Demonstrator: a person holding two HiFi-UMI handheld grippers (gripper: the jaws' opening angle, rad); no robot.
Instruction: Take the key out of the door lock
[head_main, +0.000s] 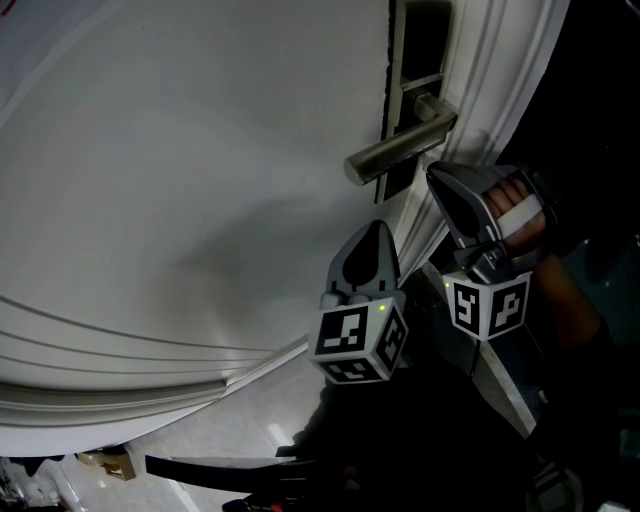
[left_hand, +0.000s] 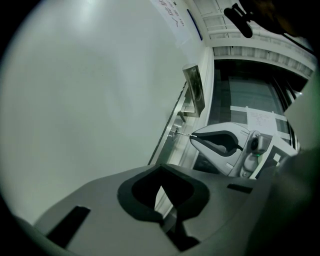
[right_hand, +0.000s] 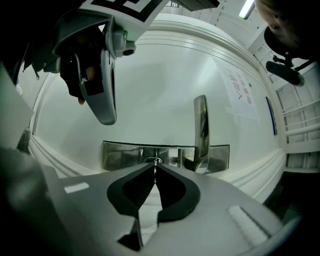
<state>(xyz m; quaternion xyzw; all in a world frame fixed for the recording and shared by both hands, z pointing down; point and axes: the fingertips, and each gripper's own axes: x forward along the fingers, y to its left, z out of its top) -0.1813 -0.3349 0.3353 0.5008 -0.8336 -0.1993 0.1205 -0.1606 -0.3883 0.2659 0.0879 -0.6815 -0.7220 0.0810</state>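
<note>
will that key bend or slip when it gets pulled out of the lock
The key looks thin and metal, so probably stiff and light. The right gripper pinches only its small end, so it may slip. Pulling straight from the lock likely avoids bending.

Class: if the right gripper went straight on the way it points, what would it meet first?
The right gripper, shut on the key, points at the lock cylinder in the metal plate; it would likely meet that first, though the gap is hard to judge.
</note>
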